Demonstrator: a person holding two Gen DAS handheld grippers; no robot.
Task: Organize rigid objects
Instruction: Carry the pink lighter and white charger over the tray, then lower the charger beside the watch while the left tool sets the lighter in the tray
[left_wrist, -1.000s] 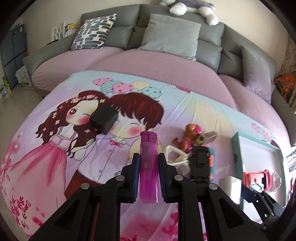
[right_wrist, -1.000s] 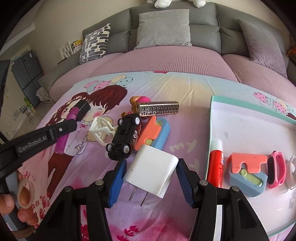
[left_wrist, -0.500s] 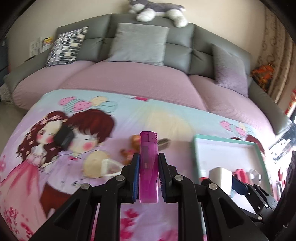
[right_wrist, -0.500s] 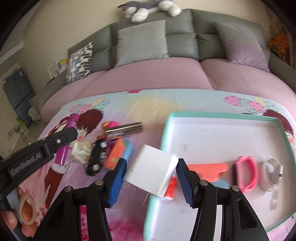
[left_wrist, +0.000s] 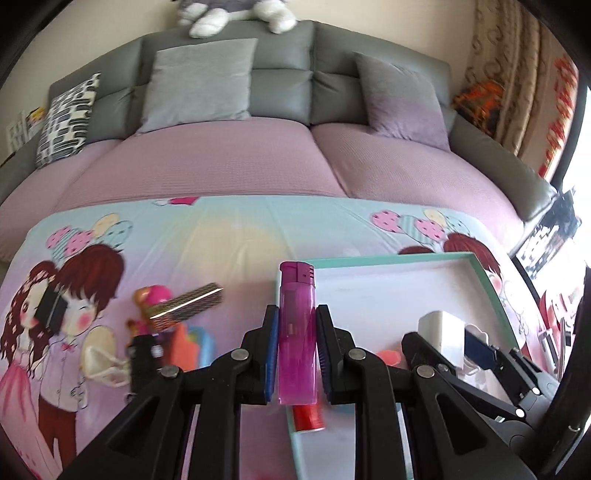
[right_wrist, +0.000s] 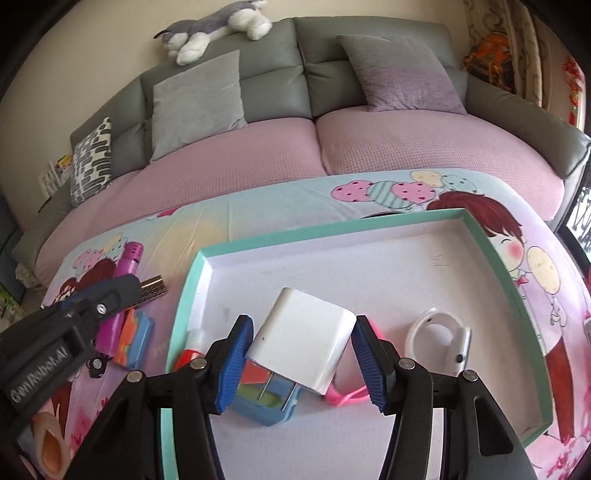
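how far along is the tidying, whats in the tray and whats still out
Done: the white band, pink band, red tube and orange-blue block lie in the tray. In hand: left gripper holds the purple lighter; right gripper holds the white charger. Left: patterned bar, toy car, black block.

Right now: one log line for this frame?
left gripper: shut on purple lighter | right gripper: shut on white charger, over teal tray | neither released
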